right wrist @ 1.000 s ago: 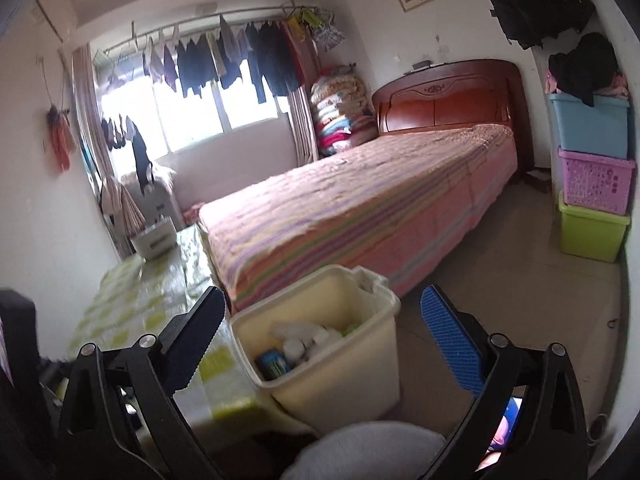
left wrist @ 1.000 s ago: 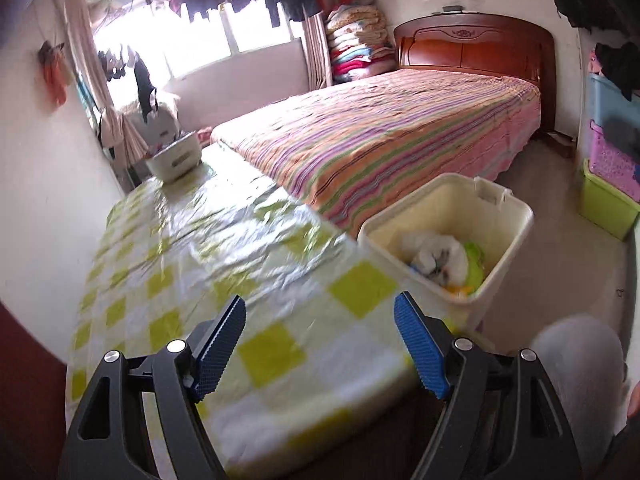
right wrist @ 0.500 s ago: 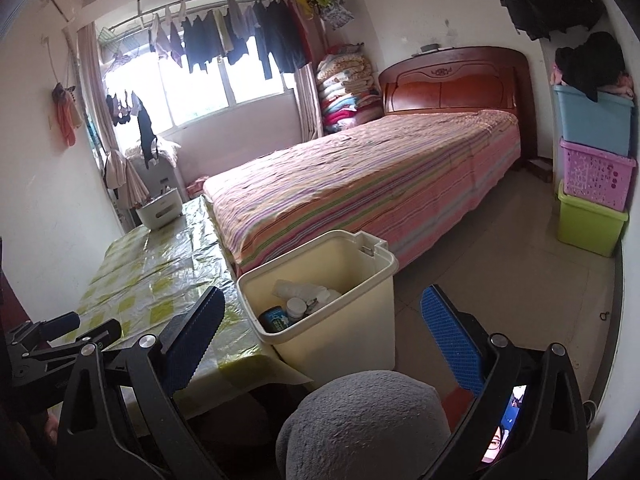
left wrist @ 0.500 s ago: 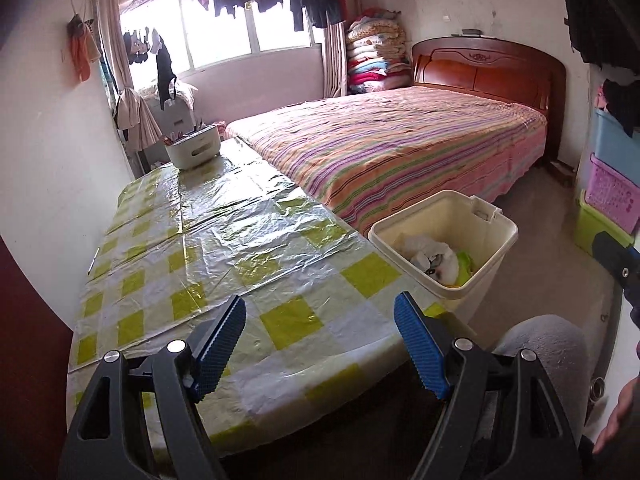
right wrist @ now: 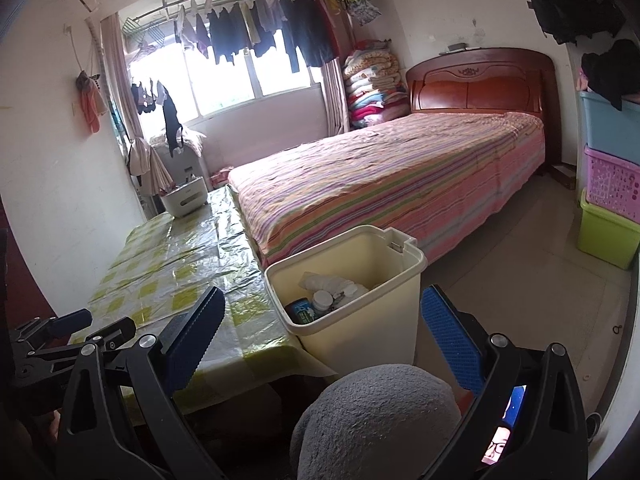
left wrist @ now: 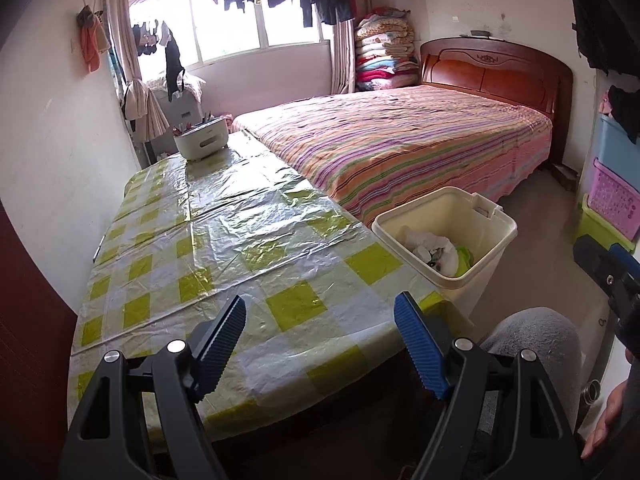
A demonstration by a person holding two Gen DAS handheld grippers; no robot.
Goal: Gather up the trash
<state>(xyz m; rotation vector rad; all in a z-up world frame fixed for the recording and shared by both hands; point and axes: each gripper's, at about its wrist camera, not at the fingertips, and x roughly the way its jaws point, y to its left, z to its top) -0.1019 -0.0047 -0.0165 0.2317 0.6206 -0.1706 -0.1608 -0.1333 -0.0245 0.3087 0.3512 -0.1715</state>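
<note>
A cream trash bin [left wrist: 486, 236] stands on the floor at the table's right edge, also in the right wrist view [right wrist: 360, 324]. It holds crumpled white tissue [left wrist: 430, 242], something green [left wrist: 464, 258], a white bottle cap [right wrist: 322, 300] and a teal can [right wrist: 302, 312]. My left gripper [left wrist: 320, 340] is open and empty above the near edge of the table [left wrist: 224, 240]. My right gripper [right wrist: 320, 332] is open and empty, held back in front of the bin. No loose trash shows on the table.
A white container [left wrist: 202, 142] sits at the table's far end. A striped bed [left wrist: 400, 140] lies to the right of the table. Stacked plastic crates [right wrist: 612, 184] stand at the right wall. A grey knee [right wrist: 372, 416] is below the right gripper.
Both grippers have pulled back and up from the table and bin, so more of the room shows. Both stay open and empty.
</note>
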